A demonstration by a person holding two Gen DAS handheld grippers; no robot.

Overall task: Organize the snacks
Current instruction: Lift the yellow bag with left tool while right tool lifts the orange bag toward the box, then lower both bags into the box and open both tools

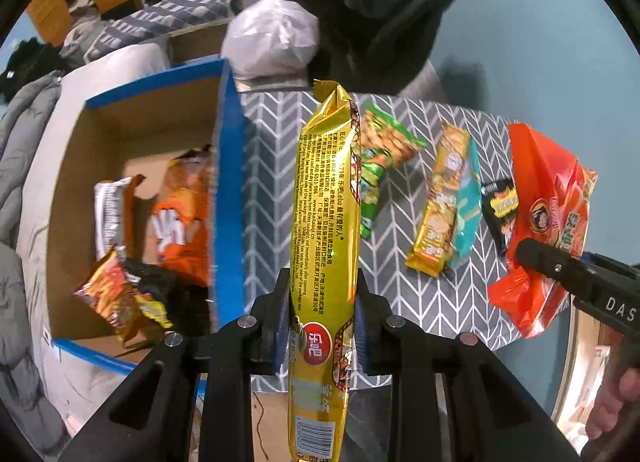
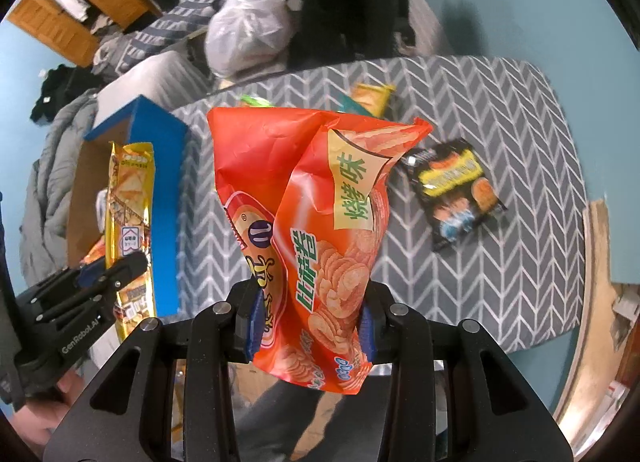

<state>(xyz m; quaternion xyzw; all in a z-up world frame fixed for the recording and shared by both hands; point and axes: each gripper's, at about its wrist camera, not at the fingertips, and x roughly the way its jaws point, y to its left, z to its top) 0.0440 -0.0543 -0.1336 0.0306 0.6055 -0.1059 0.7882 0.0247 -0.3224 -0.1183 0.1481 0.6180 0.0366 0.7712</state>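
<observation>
Bare cloth [image 2: 500,282] beside black packet [image 2: 456,192] (box wall [image 2: 164,214] leftward)

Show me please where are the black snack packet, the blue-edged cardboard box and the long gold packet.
black snack packet [image 2: 456,192], right wrist view, middle of its printed front.
blue-edged cardboard box [image 1: 229,190], left wrist view, its blue side wall.
long gold packet [image 1: 326,198], left wrist view, the text panel above the left claw.

Gold packet [image 1: 326,222] ran off the near frame edge in the left wrist view. Orange chip bag [image 2: 316,230] hid most of the far snacks in the right wrist view. Box [image 1: 230,166] contents were blurred.
</observation>
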